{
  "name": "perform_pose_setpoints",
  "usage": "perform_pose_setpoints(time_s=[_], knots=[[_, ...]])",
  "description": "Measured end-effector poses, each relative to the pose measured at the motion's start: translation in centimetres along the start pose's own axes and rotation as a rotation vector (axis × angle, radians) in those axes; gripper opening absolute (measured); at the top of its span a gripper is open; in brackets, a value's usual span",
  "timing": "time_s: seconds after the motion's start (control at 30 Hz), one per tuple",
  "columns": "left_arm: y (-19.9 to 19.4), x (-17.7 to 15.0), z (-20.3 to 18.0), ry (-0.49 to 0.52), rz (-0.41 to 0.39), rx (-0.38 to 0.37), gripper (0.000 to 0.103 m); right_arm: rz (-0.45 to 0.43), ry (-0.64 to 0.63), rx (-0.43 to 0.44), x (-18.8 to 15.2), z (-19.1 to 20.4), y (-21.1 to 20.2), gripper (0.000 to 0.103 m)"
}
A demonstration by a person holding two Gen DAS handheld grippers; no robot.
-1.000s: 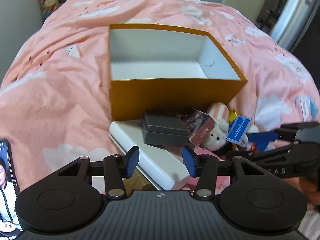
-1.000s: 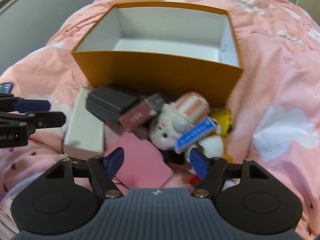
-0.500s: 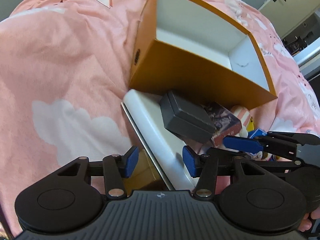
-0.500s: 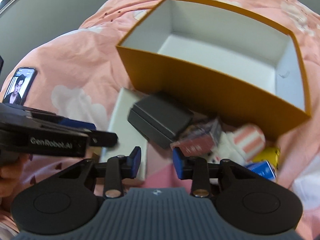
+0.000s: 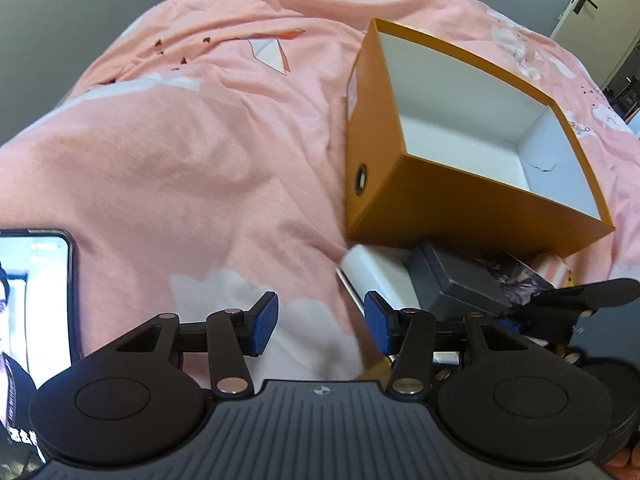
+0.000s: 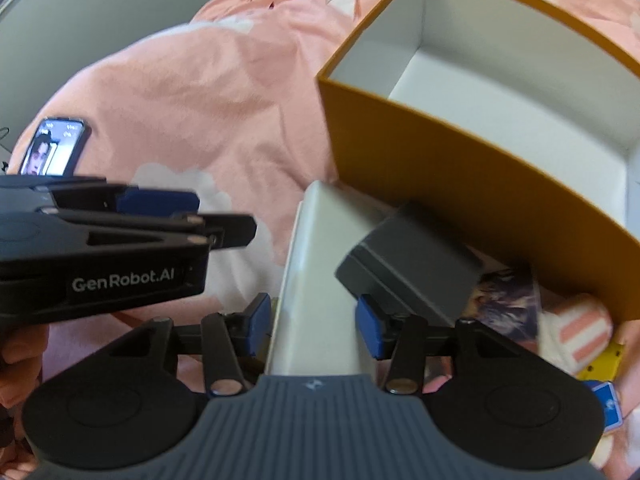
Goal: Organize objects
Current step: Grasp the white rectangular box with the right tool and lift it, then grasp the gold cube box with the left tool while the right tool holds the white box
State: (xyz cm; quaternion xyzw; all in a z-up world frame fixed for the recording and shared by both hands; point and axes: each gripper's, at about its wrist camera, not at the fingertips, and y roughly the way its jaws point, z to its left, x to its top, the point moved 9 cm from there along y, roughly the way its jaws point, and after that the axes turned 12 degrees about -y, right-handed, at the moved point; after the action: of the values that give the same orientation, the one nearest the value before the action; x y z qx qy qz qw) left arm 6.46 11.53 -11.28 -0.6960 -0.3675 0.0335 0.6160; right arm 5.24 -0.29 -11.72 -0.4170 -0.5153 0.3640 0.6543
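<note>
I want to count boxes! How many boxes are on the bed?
3: the open orange box; the flat white box in front of it; the dark grey box lying on the white one. More may hide in the pile.

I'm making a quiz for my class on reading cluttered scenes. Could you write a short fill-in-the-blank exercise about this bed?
1. The open orange box is white inside and holds ____.
2. The dark grey box lies on top of the flat ____ box.
3. The phone lies on the ____ bedcover.

Missing words: nothing; white; pink
</note>
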Motion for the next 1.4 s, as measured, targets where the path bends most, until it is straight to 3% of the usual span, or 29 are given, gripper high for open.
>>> perform_pose_setpoints(time_s=[0.03, 0.3, 0.43, 0.67, 0.83, 0.97, 1.17, 1.3, 1.4], knots=[[0.1, 0.0, 0.2, -0.002, 0.0, 0.001, 0.058, 0.011, -0.004, -0.001, 0.1, 0.2, 0.4, 0.058], [0.6, 0.2, 0.6, -0.003, -0.002, 0.009, 0.058, 0.072, -0.029, -0.128, 0.8, 0.4, 2.9, 0.066], [0.7, -0.1, 0.4, 0.004, 0.009, -0.005, 0.058, 0.058, -0.014, -0.149, 0.8, 0.0, 2.8, 0.057], [0.0, -0.2, -0.7, 0.032, 0.012, -0.053, 0.058, 0.019, 0.039, -0.081, 0.5, -0.8, 1.0, 0.043], [-1.2, -0.4, -2.0, 0.055, 0.031, -0.128, 0.058, -0.016, 0.043, -0.037, -0.4, -0.9, -1.6, 0.033], [-2.2, -0.7, -2.9, 0.097, 0.059, -0.192, 0.058, -0.073, 0.056, 0.002, -1.3, -1.2, -3.8, 0.031], [-1.5, -2.6, -4.0, 0.221, 0.116, -0.195, 0.067, -0.155, 0.113, -0.025, -2.4, -3.4, -8.1, 0.031], [-0.2, -4.7, -4.8, 0.327, 0.161, -0.174, 0.07, -0.135, 0.196, -0.033, -4.3, -6.0, -8.8, 0.031], [0.8, -5.8, -5.0, 0.353, 0.187, -0.139, 0.07, -0.107, 0.267, -0.029, -6.1, -7.5, -8.3, 0.031]])
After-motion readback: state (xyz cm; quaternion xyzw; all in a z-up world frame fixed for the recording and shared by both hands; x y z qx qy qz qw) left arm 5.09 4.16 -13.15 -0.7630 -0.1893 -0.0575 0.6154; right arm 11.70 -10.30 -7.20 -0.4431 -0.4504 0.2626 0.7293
